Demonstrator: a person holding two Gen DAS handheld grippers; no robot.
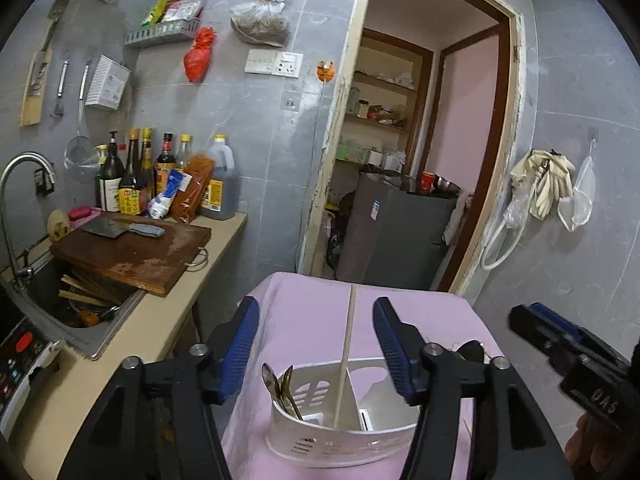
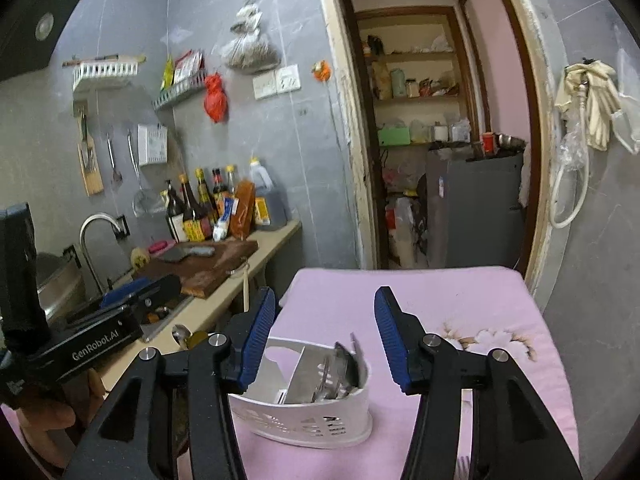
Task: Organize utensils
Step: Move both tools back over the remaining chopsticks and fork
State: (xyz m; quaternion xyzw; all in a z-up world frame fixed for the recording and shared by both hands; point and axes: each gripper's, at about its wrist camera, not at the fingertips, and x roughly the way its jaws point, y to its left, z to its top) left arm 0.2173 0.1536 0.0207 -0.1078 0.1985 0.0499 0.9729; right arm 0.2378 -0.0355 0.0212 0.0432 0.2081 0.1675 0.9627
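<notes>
Both the left tool [image 1: 316,344] and right tool [image 2: 325,334] hover spread apart and empty above the white utensil caddy [image 1: 344,436] on the pink-clothed counter [image 1: 304,312], where spoons [image 1: 280,390] and a chopstick [image 1: 346,354] stand sorted by compartment.

This is a small home kitchen. On the left a beige worktop [image 1: 168,304] carries a steel sink [image 1: 80,320] with a curved tap [image 1: 20,168], a wooden chopping board [image 1: 136,256] with a cleaver [image 1: 120,230] lying on it, and a cluster of sauce and oil bottles [image 1: 160,176] against the far wall. The grey tiled wall [image 1: 256,128] holds hanging utensils [image 1: 62,84], a strainer [image 1: 80,156], small wire shelves [image 1: 160,32] with seasoning packets, tied bags [image 1: 260,20] and a socket panel [image 1: 274,62]. To the right, a doorway [image 2: 436,136] opens onto pantry shelves [image 2: 416,96] of jars and a grey fridge [image 2: 476,208]. Rubber gloves [image 2: 592,100] hang on the right wall.
</notes>
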